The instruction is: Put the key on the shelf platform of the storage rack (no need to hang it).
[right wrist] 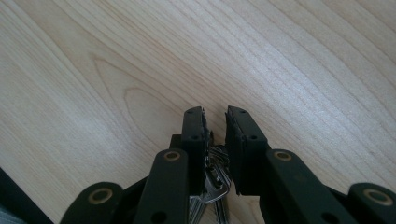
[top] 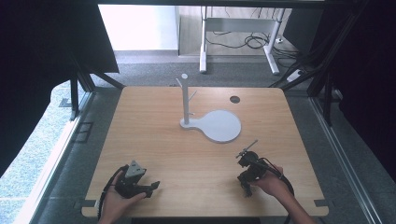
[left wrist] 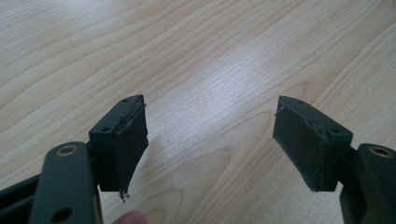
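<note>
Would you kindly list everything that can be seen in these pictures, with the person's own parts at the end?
table: one, light wood, fills the middle of the high view.
stand: one, white, an upright post with short pegs on a flat rounded base, at the table's middle, toward the far side.
round hole: one, dark, in the tabletop right of the stand.
bunch of keys: one, silvery metal, clamped between the right gripper's jaws.
desk frame: one, white, on the floor beyond the table.
left gripper: one, black, near the table's near left edge, jaws wide apart with nothing between them.
right gripper: one, black, near the table's near right edge.
hands: two, one on each gripper.
</note>
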Available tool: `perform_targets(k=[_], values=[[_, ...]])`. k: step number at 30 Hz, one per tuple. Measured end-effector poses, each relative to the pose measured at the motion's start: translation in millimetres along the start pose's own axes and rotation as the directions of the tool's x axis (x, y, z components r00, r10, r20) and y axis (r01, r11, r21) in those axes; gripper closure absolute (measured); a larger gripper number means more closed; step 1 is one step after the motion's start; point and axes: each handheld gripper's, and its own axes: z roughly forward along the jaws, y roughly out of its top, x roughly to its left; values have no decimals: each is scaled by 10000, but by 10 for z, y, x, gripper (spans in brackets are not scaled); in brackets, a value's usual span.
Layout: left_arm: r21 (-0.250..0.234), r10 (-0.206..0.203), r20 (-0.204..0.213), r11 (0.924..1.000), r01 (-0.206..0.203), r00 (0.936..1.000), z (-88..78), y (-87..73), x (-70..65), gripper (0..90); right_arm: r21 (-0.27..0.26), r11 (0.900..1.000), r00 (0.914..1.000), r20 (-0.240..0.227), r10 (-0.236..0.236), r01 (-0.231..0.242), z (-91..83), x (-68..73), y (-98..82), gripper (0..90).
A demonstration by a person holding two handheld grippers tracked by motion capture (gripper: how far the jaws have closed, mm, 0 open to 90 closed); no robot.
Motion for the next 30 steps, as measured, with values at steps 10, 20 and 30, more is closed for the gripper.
perform_targets(k=[10, 20, 30], values=[[64, 47, 30, 10000, -47, 10000, 19, 3, -14, 264, 148, 9999, 9999, 145, -13, 11, 13, 7, -32, 768], [25, 3, 3, 10000, -3, 10000, 7, 0, -2, 264, 580, 9979, 9996, 43, -288, 285, 6, 53, -18, 860], [-23, -7, -10, 10000, 7, 10000, -9, 1, 10, 264, 1170, 9912, 9981, -17, -620, 618, -4, 85, -5, 895]])
